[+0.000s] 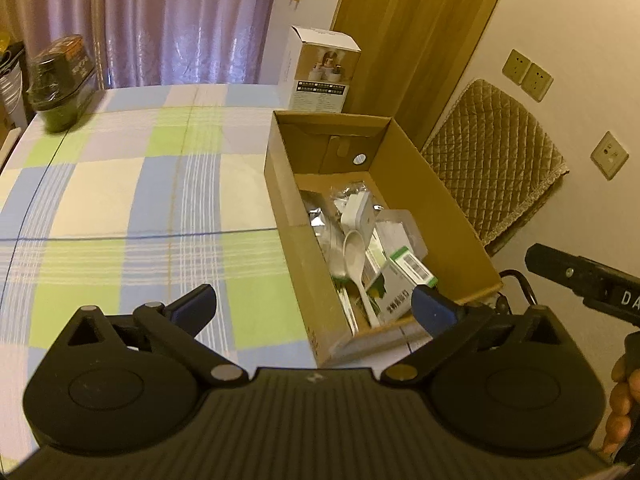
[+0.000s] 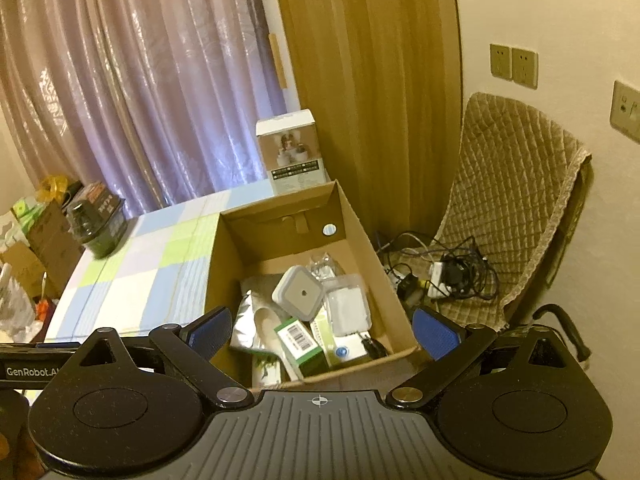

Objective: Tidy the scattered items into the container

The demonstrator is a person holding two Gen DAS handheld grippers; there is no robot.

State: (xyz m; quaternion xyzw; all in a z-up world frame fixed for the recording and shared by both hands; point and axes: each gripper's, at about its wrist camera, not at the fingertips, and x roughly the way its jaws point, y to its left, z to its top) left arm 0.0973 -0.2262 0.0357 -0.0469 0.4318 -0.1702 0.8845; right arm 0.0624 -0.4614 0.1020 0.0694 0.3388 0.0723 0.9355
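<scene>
An open cardboard box [image 1: 432, 208] [image 2: 228, 248] stands at the right side of a checked tablecloth [image 1: 120, 208]. Inside lie a white spoon [image 1: 356, 256], a white square device [image 2: 298, 292], a green-and-white carton with a barcode [image 2: 300, 342], silver foil packets [image 2: 248, 320] and clear bags. My left gripper [image 1: 316, 308] is open, hovering above the box's near left corner, nothing between its blue pads. My right gripper [image 2: 324, 332] is open too, above the box's near edge, holding nothing. The right gripper's black body [image 1: 580, 280] shows at the right edge of the left wrist view.
A dark green jar [image 1: 60, 84] [image 2: 96, 220] sits at the table's far left corner. A white product box [image 1: 320, 72] [image 2: 292, 152] stands behind the cardboard box. A quilted chair [image 2: 512, 208] with tangled cables [image 2: 448, 272] is to the right. Curtains and a wooden panel are behind.
</scene>
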